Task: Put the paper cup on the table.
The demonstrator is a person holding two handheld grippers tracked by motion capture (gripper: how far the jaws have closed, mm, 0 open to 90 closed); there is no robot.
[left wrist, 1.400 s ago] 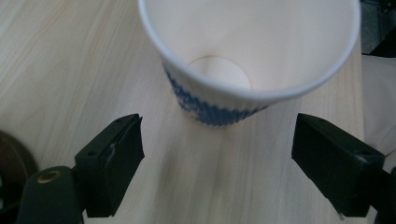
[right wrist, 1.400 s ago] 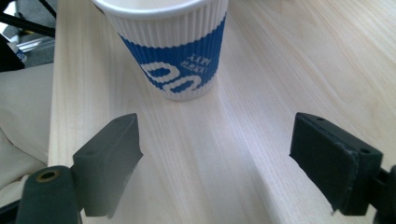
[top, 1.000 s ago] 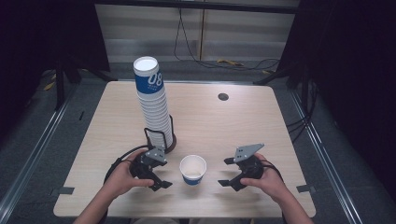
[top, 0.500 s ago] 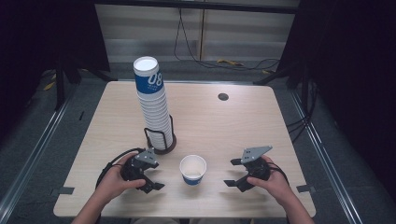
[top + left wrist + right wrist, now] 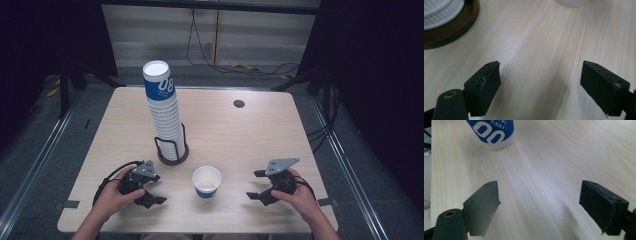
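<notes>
A single white paper cup with a blue band stands upright near the table's front edge, between my two grippers. Its blue-printed wall rises ahead of the right gripper, and its base is at the top of the left gripper view. A tall stack of like cups leans in a dark wire holder behind it. My left gripper lies left of the cup, open and holding nothing. My right gripper lies right of the cup, also open with nothing between its jaws.
The light wooden table has a dark round grommet hole at the back right. The holder's brown base sits close ahead-left of the left gripper. Dark floor, rails and cables surround the table.
Both hands have drawn apart from the single cup: the left gripper slid left and slightly toward the front edge, the right gripper slid right. The cup and the stack have not moved.
</notes>
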